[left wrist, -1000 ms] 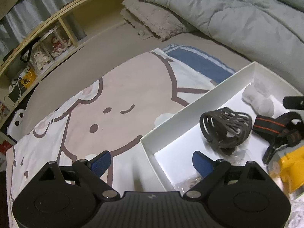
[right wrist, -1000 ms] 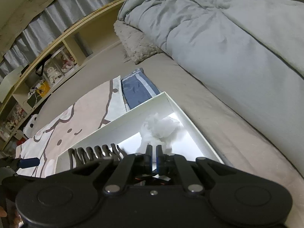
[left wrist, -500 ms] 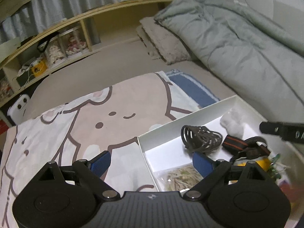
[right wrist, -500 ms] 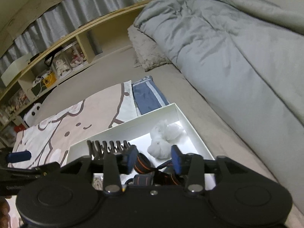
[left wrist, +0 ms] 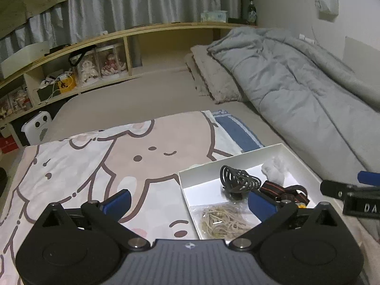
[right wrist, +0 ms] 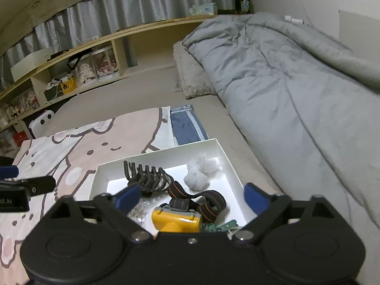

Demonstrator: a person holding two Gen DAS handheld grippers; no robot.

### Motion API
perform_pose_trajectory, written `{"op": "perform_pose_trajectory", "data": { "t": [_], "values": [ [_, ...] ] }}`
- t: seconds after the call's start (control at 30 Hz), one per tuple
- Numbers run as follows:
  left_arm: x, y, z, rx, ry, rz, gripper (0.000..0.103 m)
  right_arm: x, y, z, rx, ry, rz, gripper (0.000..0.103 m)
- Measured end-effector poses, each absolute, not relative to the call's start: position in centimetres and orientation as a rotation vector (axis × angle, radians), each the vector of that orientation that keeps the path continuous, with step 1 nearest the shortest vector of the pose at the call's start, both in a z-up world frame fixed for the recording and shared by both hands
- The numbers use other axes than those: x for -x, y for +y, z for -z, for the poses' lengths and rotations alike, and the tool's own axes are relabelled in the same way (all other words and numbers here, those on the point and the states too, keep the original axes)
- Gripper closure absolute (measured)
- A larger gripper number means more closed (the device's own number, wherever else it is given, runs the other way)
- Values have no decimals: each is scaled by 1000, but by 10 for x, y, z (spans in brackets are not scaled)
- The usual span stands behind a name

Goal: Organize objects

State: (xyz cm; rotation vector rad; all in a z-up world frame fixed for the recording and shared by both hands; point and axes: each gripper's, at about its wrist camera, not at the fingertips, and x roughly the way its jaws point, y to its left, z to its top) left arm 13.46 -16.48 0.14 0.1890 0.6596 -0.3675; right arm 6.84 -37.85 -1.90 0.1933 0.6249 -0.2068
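Note:
A white box [right wrist: 161, 153] lies on the bed. It holds a black claw hair clip [right wrist: 149, 178], a white fluffy scrunchie [right wrist: 201, 171], a yellow headlamp [right wrist: 177, 219] with a black-and-orange strap [right wrist: 204, 201], and green clips [right wrist: 222, 226]. My right gripper [right wrist: 191, 197] hovers above the box, jaws opening wide, nothing gripped. In the left wrist view the box [left wrist: 237, 158] also shows a bag of rubber bands [left wrist: 223, 218] beside the hair clip [left wrist: 237, 180]. My left gripper [left wrist: 190, 201] hangs over the box's left edge, jaws opening, nothing between them.
A cartoon-print blanket [left wrist: 106, 156] covers the bed left of the box, with a folded blue cloth [left wrist: 237, 130] behind it. A grey duvet [right wrist: 296, 83] and a fuzzy pillow [left wrist: 213, 78] lie to the right. A wooden shelf [left wrist: 95, 47] with dolls runs along the back.
My right gripper went from shut to wide open. Both grippers rose and drew back from the box, so more of the room shows. The headlamp now lies in the box.

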Motion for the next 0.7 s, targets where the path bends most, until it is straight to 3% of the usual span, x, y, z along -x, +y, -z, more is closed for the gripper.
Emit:
{"op": "perform_pose_trajectory", "data": {
  "t": [0.7],
  "values": [
    [-28, -109, -44, -169, 619, 318, 0, 29, -346, -35, -167, 581, 185, 0]
  ]
}}
